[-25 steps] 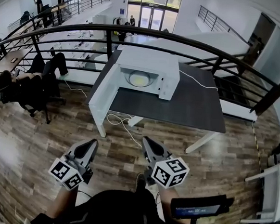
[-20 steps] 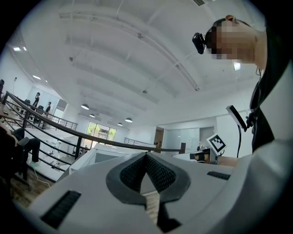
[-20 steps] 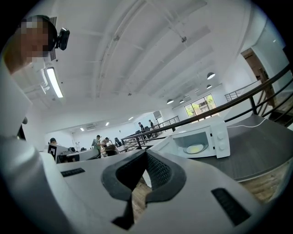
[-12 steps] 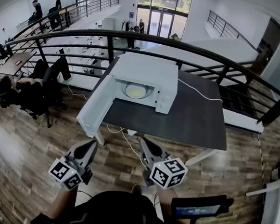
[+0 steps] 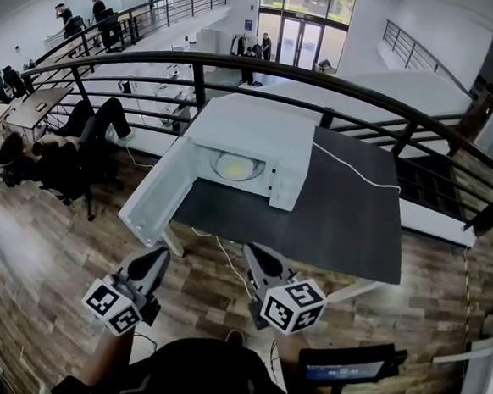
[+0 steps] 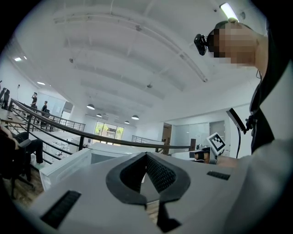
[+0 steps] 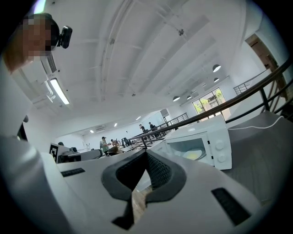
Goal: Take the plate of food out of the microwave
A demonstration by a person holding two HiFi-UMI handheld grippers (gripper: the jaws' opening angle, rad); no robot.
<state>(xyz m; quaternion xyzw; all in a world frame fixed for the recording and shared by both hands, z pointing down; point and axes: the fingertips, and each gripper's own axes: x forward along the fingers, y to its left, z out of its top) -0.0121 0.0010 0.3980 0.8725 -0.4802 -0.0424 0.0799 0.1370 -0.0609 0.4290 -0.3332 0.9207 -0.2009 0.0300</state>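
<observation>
A white microwave [image 5: 256, 133] stands at the back left of a dark table [image 5: 346, 229], its door [image 5: 148, 201] swung wide open to the left. Inside lies a plate of yellowish food [image 5: 234, 166], which also shows in the right gripper view as the plate [image 7: 194, 154] in the microwave [image 7: 217, 141]. My left gripper [image 5: 158, 258] and right gripper [image 5: 250, 253] hover over the wooden floor, well short of the table. Both are shut and hold nothing. In their own views, the left gripper's [image 6: 146, 156] and right gripper's [image 7: 146, 153] pads meet at the tips.
A dark curved railing [image 5: 365, 91] runs behind the table. A white cord [image 5: 355, 165] lies across the tabletop, and a cable [image 5: 219, 247] trails on the floor by the table leg. People sit on chairs [image 5: 58, 156] at the left. A screen [image 5: 348, 367] sits at my lower right.
The table and microwave have come nearer and look larger in the head view. Both grippers keep the same pose in front of the body, still shut.
</observation>
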